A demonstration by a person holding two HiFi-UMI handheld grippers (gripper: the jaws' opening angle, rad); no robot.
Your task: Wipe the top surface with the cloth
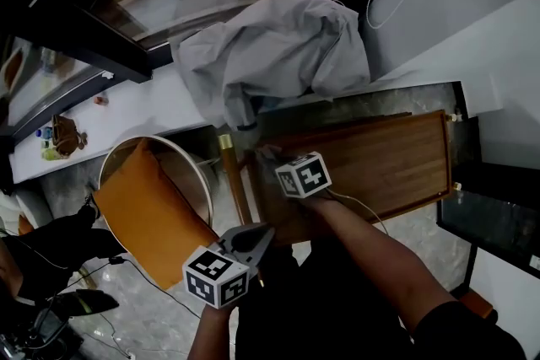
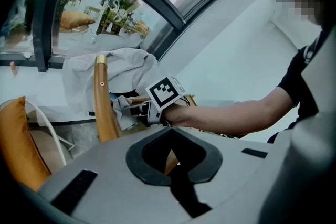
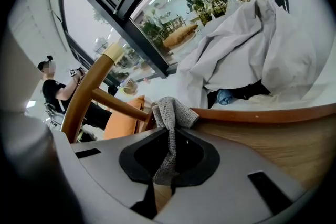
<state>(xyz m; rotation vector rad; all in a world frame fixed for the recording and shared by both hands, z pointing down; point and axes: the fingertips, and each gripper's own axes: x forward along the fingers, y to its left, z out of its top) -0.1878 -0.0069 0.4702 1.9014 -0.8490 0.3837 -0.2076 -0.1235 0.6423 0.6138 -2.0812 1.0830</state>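
The brown wooden table top (image 1: 380, 160) has a raised rim (image 3: 262, 114). My right gripper (image 1: 268, 156) sits at its left end and is shut on a small grey knitted cloth (image 3: 171, 115), which bunches above the jaws and hangs down between them. In the left gripper view that cloth (image 2: 119, 107) shows at the tips of the right gripper (image 2: 132, 109), against the table's corner. My left gripper (image 1: 251, 239) hovers lower, off the table's near-left side. Its jaws are together with nothing in them (image 2: 170, 132).
A large pale grey sheet (image 1: 278, 55) lies heaped on the white window ledge behind the table. A wooden post with a brass cap (image 1: 226, 144) stands at the table's left corner. A round chair with an orange cushion (image 1: 152, 215) is further left. A person (image 3: 52, 92) stands outside.
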